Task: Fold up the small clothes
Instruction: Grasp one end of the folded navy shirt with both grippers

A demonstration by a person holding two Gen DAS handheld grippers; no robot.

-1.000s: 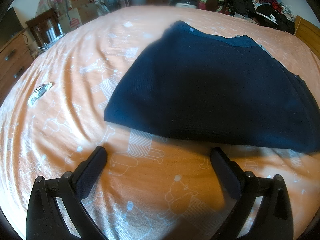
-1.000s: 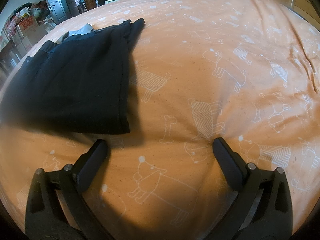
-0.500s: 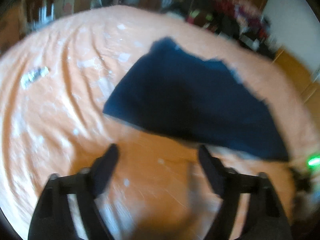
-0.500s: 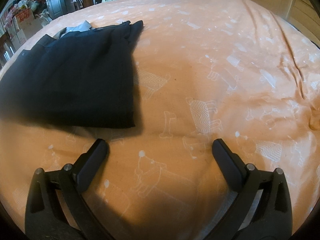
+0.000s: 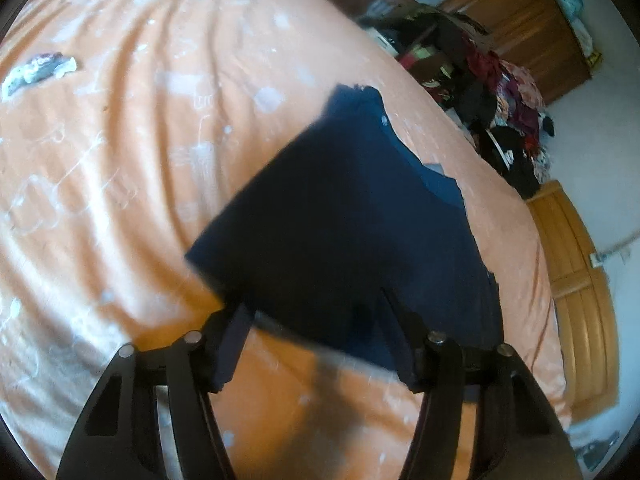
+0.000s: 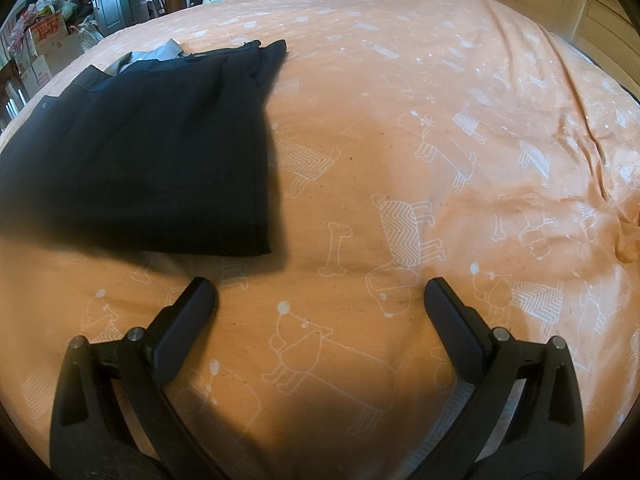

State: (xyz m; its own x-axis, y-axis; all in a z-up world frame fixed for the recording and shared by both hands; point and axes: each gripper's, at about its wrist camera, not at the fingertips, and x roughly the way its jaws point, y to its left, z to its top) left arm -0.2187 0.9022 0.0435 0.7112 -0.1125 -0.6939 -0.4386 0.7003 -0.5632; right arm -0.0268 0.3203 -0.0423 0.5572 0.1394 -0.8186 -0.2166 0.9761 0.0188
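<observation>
A folded dark navy garment [image 5: 344,220] lies flat on the orange bed sheet [image 5: 120,160]. My left gripper [image 5: 316,308] is open, tilted, with its fingertips at the garment's near edge; the view is blurred, so contact is unclear. In the right wrist view the same garment [image 6: 144,152] lies at the left. My right gripper [image 6: 320,292] stands open over bare sheet, just right of the garment's near right corner, with nothing between its fingers.
A small wrapper [image 5: 38,72] lies on the sheet at the far left. A pile of clothes [image 5: 500,112] and wooden furniture [image 5: 520,20] stand beyond the bed. A wooden bed frame [image 5: 576,288] borders the right side. Boxes [image 6: 48,44] sit by a door.
My left gripper has swung right and rolled, closing in on the garment's near edge. The right gripper has drifted slightly back. The garment has stayed in place.
</observation>
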